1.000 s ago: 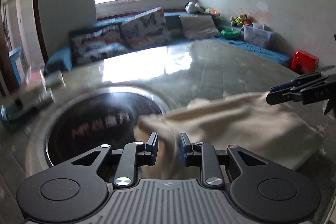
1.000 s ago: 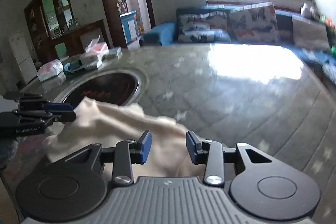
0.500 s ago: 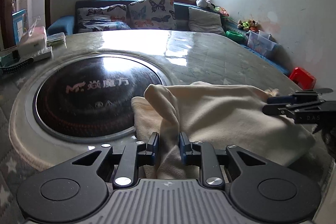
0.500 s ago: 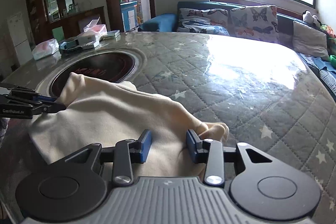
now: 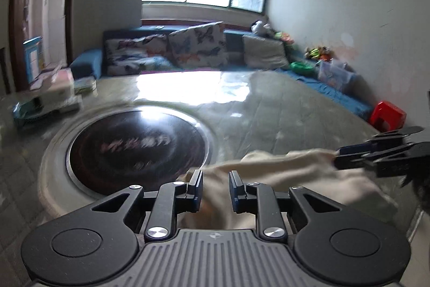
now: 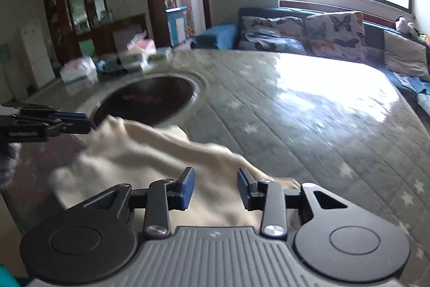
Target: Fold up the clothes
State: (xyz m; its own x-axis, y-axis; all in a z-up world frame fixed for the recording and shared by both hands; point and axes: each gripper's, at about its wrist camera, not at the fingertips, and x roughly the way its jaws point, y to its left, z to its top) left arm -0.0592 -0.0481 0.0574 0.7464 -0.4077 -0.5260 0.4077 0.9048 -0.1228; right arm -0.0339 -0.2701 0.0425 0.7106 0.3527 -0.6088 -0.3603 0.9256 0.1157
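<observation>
A cream cloth (image 5: pixel 309 176) lies folded on the quilted table near its front edge; it also shows in the right wrist view (image 6: pixel 150 160). My left gripper (image 5: pixel 215 190) is open, its jaws apart over the cloth's left end, with no cloth pinched. My right gripper (image 6: pixel 215 188) is open over the cloth's right end. Each gripper shows side-on in the other's view, the right one (image 5: pixel 376 155) and the left one (image 6: pixel 48 120), by the cloth's edges. Both views are motion-blurred.
A round black cooktop (image 5: pixel 137 147) is set into the table (image 6: pixel 309 104) beside the cloth. Tissue packs and boxes (image 6: pixel 113 63) sit at the far left edge. A sofa with butterfly cushions (image 5: pixel 188 50) and a red stool (image 5: pixel 388 116) stand beyond.
Both grippers' jaws have opened wider than half a second ago. The left gripper let go of the cloth fold it pinched. Both cameras have tilted up and are moving.
</observation>
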